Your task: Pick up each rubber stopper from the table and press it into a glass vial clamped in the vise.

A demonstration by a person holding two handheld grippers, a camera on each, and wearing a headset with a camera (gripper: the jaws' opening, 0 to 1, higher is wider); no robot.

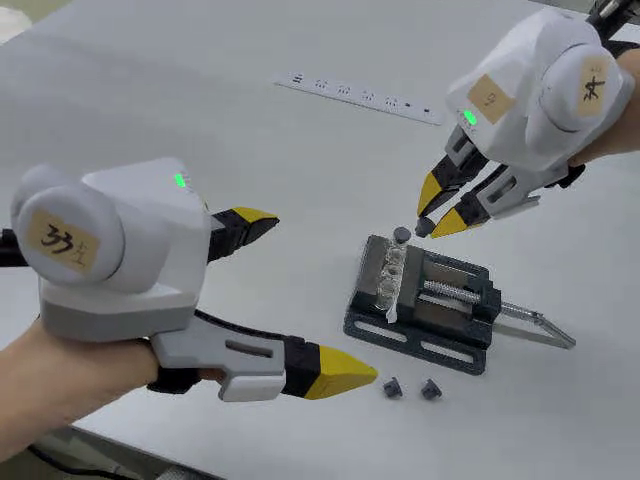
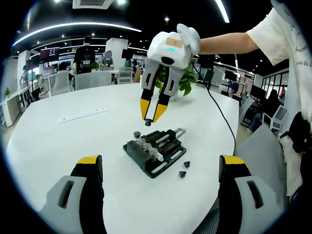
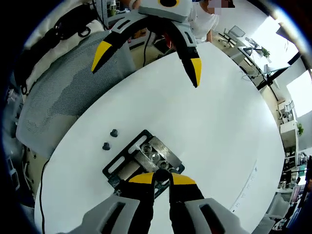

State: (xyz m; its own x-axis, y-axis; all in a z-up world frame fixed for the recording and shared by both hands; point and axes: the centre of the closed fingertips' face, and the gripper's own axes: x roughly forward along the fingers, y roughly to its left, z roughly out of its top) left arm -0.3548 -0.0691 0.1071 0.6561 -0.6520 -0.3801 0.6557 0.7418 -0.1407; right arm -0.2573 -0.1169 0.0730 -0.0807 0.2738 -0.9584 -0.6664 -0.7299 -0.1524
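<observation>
rubber stopper (image 1: 423,228) in right gripper (image 1: 429,221); above vise (image 1: 440,318); left gripper (image 1: 325,297) spread

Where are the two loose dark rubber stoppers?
In the head view, the two dark rubber stoppers lie on the white table, just in front of the black metal vise, beside a yellow tip of the left tool.

The table (image 1: 200,120) is white, smooth and a bit shiny. The vise (image 1: 400,335) is dark dull metal, with a bright metal screw (image 1: 450,291). The vials (image 1: 392,272) in it are clear glass. Two stoppers (image 1: 393,387) at 6 o'clock of the vise are dull grey rubber, like the stopper (image 1: 424,227) in the right gripper (image 1: 434,220). That one and the left gripper (image 1: 320,297) have smooth white plastic shells and tan paper labels (image 1: 62,243). The chair (image 3: 58,102) is grey mesh cloth.
</observation>
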